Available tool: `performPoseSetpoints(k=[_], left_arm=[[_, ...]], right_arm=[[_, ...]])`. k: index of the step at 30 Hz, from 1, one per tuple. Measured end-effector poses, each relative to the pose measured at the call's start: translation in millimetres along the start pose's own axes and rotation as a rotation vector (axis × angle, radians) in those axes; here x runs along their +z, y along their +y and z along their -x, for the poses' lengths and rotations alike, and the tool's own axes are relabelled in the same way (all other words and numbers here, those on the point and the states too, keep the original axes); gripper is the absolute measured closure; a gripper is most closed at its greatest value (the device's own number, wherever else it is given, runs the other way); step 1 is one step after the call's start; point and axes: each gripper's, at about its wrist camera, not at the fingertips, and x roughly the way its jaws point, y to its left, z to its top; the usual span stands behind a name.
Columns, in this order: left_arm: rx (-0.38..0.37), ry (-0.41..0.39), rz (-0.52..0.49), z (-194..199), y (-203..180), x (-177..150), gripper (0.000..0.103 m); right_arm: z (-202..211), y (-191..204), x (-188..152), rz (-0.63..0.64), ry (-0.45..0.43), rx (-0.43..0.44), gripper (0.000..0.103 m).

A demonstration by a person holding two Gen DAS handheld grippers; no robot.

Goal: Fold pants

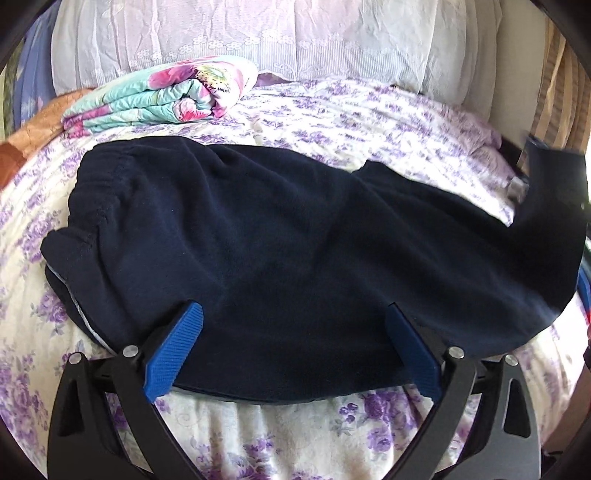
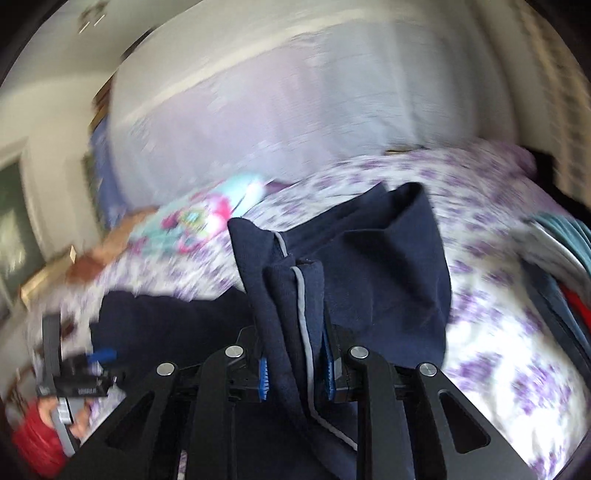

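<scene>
The dark navy pants (image 1: 280,236) lie across the bed, elastic waistband at the left, legs running to the right. My left gripper (image 1: 293,314) is open, its blue pads (image 1: 177,350) spread over the near edge of the pants. The leg end rises off the bed at the far right (image 1: 554,206). In the right wrist view my right gripper (image 2: 295,354) is shut on the pants' leg ends (image 2: 291,306), which have a grey piping stripe, and holds them lifted above the bed. The left gripper also shows in the right wrist view at the lower left (image 2: 79,373).
The bed has a white sheet with purple flowers (image 1: 332,114). A folded floral quilt (image 1: 166,96) lies at the back left, with a lace-covered pillow (image 1: 258,33) behind it. Stacked clothes (image 2: 565,258) lie at the bed's right side. The right wrist view is motion-blurred.
</scene>
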Motion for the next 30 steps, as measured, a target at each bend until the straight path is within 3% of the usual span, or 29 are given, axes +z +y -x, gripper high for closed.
performPoseSetpoints(k=[1, 4, 5, 7, 8, 11, 15, 18, 21, 24, 28, 30], left_arm=[[0.013, 0.004, -0.009, -1, -1, 0, 0.006], [0.015, 0.005, -0.01, -1, 0, 0, 0.006], [0.014, 0.005, -0.008, 0, 0, 0, 0.006], [0.011, 0.004, -0.005, 0, 1, 0, 0.006], [0.013, 0.004, -0.007, 0, 1, 0, 0.006], [0.013, 0.005, -0.009, 0, 2, 0, 0.006], [0.008, 0.003, -0.005, 1, 1, 0, 0.006], [0.009, 0.004, -0.006, 1, 2, 0, 0.005], [0.008, 0.003, -0.005, 0, 2, 0, 0.005], [0.01, 0.004, -0.006, 1, 2, 0, 0.005], [0.012, 0.006, -0.007, 0, 1, 0, 0.005], [0.015, 0.007, -0.007, 0, 0, 0, 0.005]], right_arm=[[-11, 16, -3, 0.061, 0.039, 0.006, 0.081], [-65, 73, -35, 0.311, 0.271, 0.015, 0.079], [-79, 87, -51, 0.408, 0.329, -0.025, 0.076], [-76, 113, -69, 0.605, 0.274, -0.133, 0.075], [-74, 117, -70, 0.637, 0.279, -0.149, 0.074], [-61, 111, -61, 0.589, 0.296, -0.088, 0.064], [-21, 103, -41, 0.452, 0.21, 0.096, 0.034], [-7, 91, -18, 0.354, 0.108, 0.081, 0.028], [-20, 73, 1, 0.251, 0.055, -0.019, 0.026], [-54, 54, 5, 0.133, 0.111, -0.067, 0.023], [-107, 59, -40, 0.139, 0.358, -0.067, 0.02], [-101, 66, -41, 0.175, 0.323, -0.093, 0.02]])
